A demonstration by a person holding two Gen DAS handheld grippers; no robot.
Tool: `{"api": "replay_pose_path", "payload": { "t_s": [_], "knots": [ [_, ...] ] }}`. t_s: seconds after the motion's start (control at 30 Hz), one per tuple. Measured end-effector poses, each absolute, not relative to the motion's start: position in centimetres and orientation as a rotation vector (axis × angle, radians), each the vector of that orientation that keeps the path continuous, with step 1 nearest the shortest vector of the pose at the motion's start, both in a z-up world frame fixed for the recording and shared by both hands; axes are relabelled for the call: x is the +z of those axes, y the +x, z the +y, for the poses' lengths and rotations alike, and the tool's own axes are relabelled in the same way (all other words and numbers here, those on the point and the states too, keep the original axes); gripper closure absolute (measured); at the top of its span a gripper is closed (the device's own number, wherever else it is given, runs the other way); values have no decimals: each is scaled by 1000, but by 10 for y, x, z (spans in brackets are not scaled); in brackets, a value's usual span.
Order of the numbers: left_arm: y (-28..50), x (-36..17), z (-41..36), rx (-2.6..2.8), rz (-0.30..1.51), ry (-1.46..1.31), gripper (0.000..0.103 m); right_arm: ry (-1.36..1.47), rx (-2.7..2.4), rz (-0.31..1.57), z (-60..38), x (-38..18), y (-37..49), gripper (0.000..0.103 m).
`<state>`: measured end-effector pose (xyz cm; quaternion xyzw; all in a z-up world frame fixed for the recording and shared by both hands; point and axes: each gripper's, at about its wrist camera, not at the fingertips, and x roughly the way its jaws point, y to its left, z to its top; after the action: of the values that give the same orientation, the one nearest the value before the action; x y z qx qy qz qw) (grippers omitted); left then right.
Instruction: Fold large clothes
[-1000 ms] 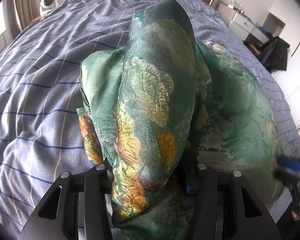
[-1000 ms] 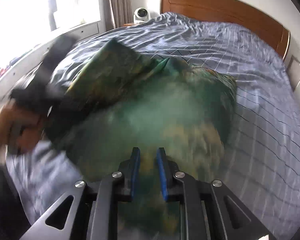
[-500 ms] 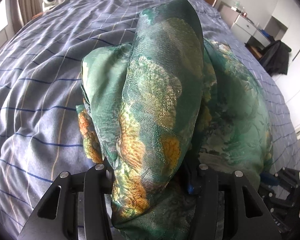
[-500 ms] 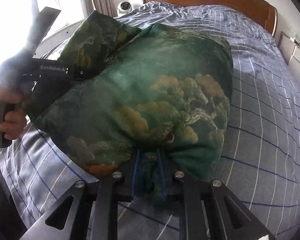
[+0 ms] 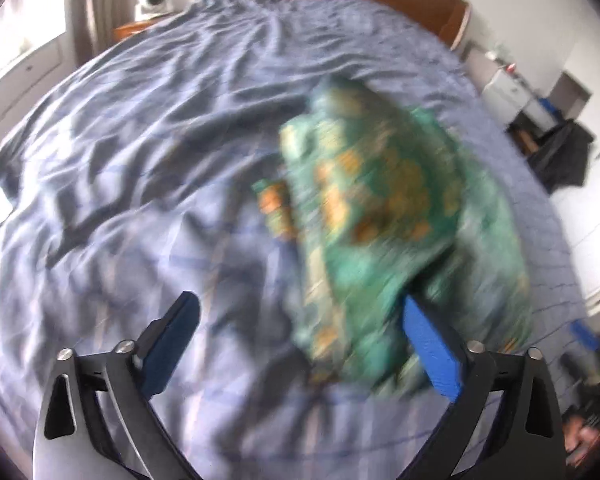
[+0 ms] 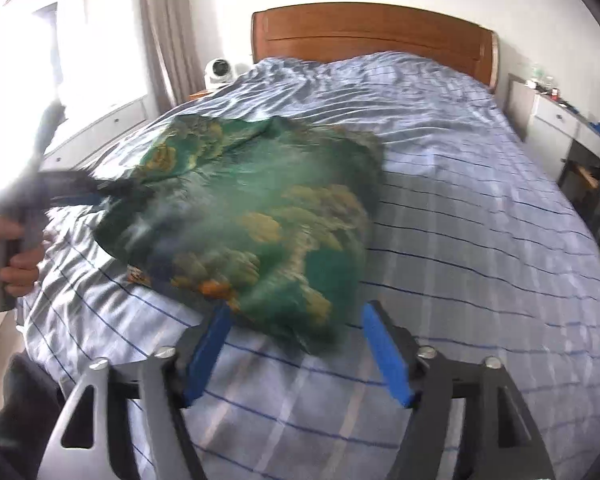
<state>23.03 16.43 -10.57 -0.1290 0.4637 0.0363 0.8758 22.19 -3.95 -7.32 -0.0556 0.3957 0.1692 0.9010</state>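
A green garment with orange and gold patterns lies in a folded heap on the blue striped bedspread. It also shows, blurred, in the left wrist view. My right gripper is open, its blue pads either side of the garment's near edge, holding nothing. My left gripper is open; its right pad is against the cloth's edge. The left gripper also shows at the left of the right wrist view, at the garment's left edge.
A wooden headboard stands at the far end of the bed. A white nightstand is at the right, with dark clothing hanging nearby. A white fan and curtains stand at the left by the window.
Both grippers have opened and let go of the garment, which has dropped onto the bed. Both have pulled back from it; the left view is blurred by motion.
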Motion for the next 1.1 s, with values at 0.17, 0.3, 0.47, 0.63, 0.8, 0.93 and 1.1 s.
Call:
{"api": "replay_pose_path", "payload": {
  "t_s": [0.17,0.3,0.47,0.63,0.8,0.93,1.1],
  "knots": [
    [196,-118,184,31,955,-369,2,-99,205,846,-81,-74,220,25],
    [193,-123,194,21,997,-329,2,-107,76,897,-102,-81,215,25],
    [215,-81,220,-137,963,-577,2,-60,125,870,-106,-79,210,25],
    [284,-70,197,-331,979,-599,1,3,266,816,-90,-66,215,25],
    [332,-149,181,-231,1178,-550,1,48,367,797,-72,-53,228,25],
    [337,-195,191,-244,1197,-716,0,85,429,816,-71,-53,258,25],
    [337,-205,183,-246,1173,-640,0,186,437,938,-83,-80,325,25]
  ]
}}
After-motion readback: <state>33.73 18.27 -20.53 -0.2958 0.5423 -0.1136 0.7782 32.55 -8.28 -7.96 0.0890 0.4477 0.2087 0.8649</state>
